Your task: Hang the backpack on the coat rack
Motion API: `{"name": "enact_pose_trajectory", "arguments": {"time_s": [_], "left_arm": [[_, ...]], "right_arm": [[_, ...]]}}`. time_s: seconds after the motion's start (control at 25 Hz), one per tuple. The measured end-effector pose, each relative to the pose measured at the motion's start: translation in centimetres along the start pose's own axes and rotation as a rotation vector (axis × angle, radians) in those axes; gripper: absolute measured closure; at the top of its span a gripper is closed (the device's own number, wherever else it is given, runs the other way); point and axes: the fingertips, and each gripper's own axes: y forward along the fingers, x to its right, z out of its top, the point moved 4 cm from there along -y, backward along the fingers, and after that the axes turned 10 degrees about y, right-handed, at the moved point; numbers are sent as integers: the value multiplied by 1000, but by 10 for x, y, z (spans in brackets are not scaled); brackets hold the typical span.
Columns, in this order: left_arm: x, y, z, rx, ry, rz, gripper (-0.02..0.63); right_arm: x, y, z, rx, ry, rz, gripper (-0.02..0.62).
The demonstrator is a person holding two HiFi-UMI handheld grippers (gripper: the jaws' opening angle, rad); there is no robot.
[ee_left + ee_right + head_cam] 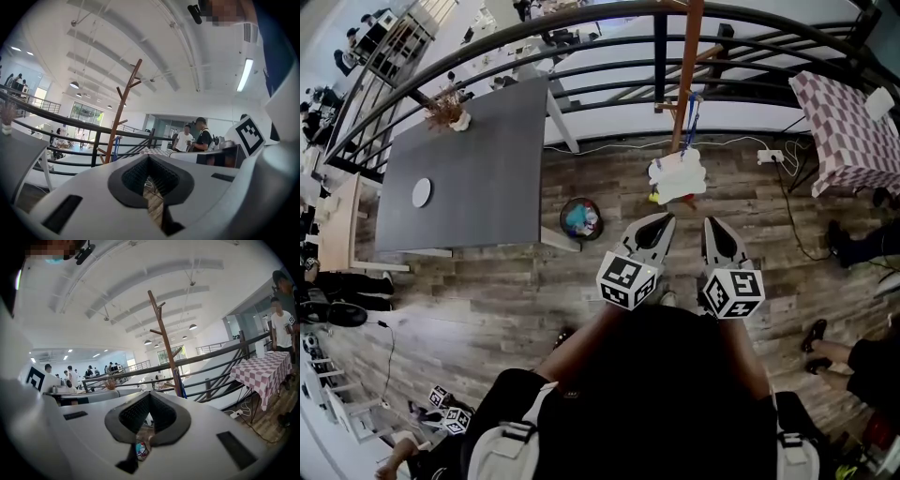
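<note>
The wooden coat rack (684, 75) stands by the black railing, and a pale backpack (677, 175) lies on the wood floor at its foot. Both grippers are held side by side in front of me, short of the backpack and pointing toward it. My left gripper (659, 223) is shut with nothing in it, and so is my right gripper (713, 227). The left gripper view has the coat rack (123, 110) rising to the left above the shut left gripper (149, 160). In the right gripper view the coat rack (164, 348) stands just right of the shut right gripper (149, 397).
A grey table (469, 159) stands at the left, with a round bin (581, 217) of coloured items near its corner. A checked-cloth table (848, 122) is at the right, with a power strip (769, 157) and cable on the floor. Other people's feet (816, 333) are at the right.
</note>
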Motion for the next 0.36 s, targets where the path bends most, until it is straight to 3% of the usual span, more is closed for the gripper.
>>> {"name": "enact_pose_trajectory", "arguments": {"time_s": [0.36], "left_arm": [[0, 3, -4, -3, 2, -15, 600]], "right_arm": [[4, 1, -5, 2, -5, -14, 583]]}}
